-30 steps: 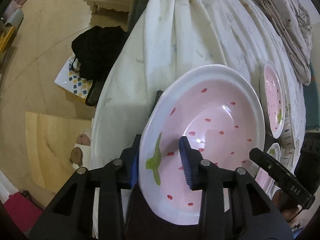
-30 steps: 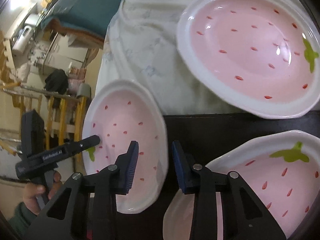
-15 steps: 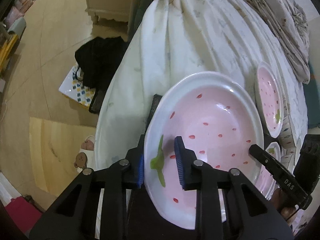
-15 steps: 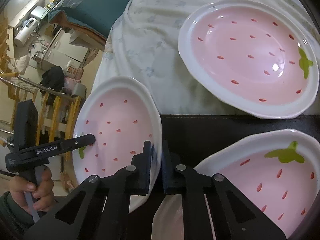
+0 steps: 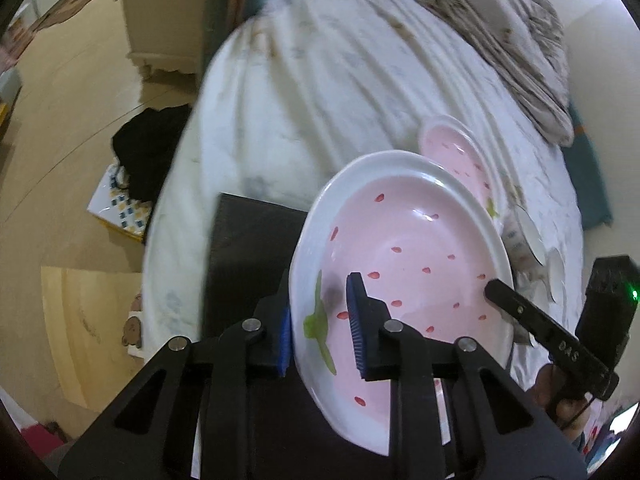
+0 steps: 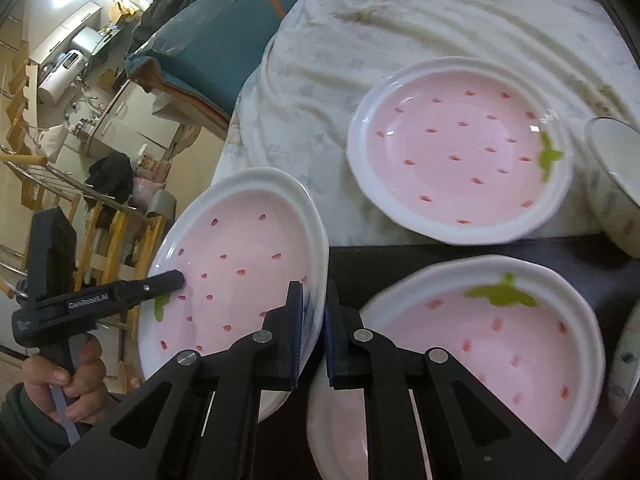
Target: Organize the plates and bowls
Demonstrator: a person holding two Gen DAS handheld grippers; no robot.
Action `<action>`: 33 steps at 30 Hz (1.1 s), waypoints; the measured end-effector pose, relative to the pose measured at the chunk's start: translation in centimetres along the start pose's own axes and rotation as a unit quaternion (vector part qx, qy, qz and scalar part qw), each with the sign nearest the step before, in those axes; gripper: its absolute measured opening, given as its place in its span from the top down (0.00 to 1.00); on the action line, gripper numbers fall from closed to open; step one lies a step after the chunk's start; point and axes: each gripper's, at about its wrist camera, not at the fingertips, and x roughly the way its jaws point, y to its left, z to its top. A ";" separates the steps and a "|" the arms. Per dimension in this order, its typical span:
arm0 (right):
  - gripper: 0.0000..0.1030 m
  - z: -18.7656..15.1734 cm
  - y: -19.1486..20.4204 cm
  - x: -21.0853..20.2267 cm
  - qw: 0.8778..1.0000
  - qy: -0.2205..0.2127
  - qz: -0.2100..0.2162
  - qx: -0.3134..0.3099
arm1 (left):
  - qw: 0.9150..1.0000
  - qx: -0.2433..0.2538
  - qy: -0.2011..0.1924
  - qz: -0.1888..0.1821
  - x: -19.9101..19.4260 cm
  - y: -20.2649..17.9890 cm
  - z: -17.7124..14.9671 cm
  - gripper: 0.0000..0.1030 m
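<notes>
Grippers, left (image 5: 320, 334) and right (image 6: 310, 330), pinch opposite rims of strawberry plate (image 6: 236, 264).

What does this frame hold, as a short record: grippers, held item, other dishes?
held item: strawberry plate, tilted
left gripper: shut on its rim by the green stem; jaws have just been closing
right gripper: shut on the opposite rim
other dishes: second plate on dark mat; third plate on white cloth; bowl beside it
</notes>
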 end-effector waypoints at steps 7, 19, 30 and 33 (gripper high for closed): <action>0.89 -1.3 -1.6 -3.8 0.999 -0.021 -0.025 0.021 | 0.999 0.036 0.012 -0.024 0.3 -3.5 -1.2 0.80; 0.89 -5.6 -5.3 -9.7 0.995 -0.050 -0.060 0.068 | 0.992 0.116 0.036 -0.040 2.3 -10.3 -2.9 0.80; 0.88 -7.9 -9.1 -10.8 0.990 -0.049 -0.081 0.107 | 0.988 0.139 0.060 -0.020 5.3 -13.1 -3.4 0.80; 0.87 -8.2 -10.0 -10.3 0.989 -0.039 -0.086 0.117 | 0.987 0.142 0.068 -0.011 6.2 -13.3 -3.4 0.80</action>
